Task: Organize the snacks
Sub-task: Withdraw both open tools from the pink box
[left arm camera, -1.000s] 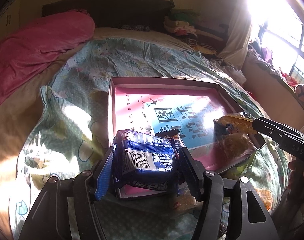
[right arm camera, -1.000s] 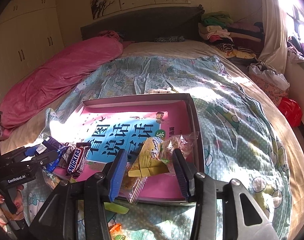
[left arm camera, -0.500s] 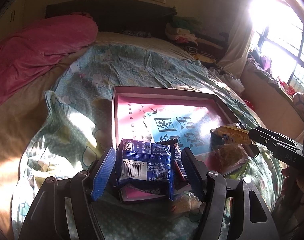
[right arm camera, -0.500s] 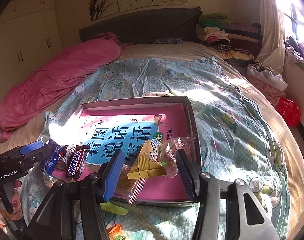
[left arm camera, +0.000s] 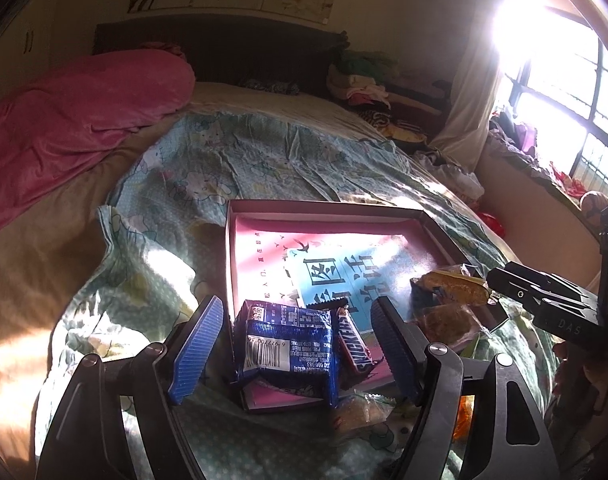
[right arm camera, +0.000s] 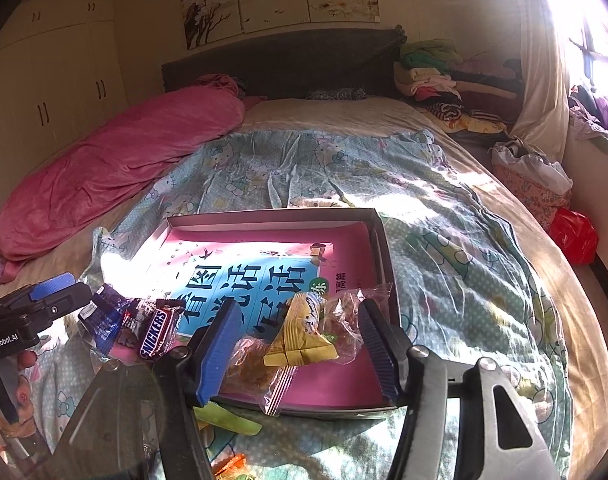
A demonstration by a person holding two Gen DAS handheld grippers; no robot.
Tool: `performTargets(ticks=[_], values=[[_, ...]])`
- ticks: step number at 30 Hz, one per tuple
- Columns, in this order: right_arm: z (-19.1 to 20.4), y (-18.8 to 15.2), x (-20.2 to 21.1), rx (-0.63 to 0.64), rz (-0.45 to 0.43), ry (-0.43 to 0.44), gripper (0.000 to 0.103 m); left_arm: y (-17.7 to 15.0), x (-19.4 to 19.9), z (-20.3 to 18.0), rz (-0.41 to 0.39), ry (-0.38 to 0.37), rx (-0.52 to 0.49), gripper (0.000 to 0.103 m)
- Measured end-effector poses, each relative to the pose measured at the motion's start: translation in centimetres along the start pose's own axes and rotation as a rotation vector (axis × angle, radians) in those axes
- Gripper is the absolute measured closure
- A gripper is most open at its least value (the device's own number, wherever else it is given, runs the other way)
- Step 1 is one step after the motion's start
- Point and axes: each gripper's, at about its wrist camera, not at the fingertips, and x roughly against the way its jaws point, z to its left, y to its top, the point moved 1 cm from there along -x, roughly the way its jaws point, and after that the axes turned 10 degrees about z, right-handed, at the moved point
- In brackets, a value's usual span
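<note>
Near edge of box point(left arm camera: 328, 210): L gripper point(left arm camera: 296, 344) jaws opening, pads clear of blue biscuit pack point(left arm camera: 288, 350) and Snickers point(left arm camera: 354, 344) at near-left corner, prob. just dropped. R gripper point(right arm camera: 300, 348) also opening round yellow snack point(right arm camera: 300, 340) and clear pastry bag point(right arm camera: 256, 372) at near-right corner, not gripped. Far half of box bare; loose snacks lie on bedspread point(right arm camera: 444, 220) outside near edge.

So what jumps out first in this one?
The shallow pink box on the patterned bedspread, with a blue-lettered booklet lying in it. At its near edge, the left gripper is opening around a blue snack pack and the right gripper around a yellow packet. A pink blanket lies behind.
</note>
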Motion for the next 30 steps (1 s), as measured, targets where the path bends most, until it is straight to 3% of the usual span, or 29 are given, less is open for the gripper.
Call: performTargets(ticks=[30], values=[[1.3, -0.4, 2.8, 0.032, -0.065, 0.012, 0.031, -0.9, 2.6, -0.6, -0.022, -0.084, 0.001, 0.024]])
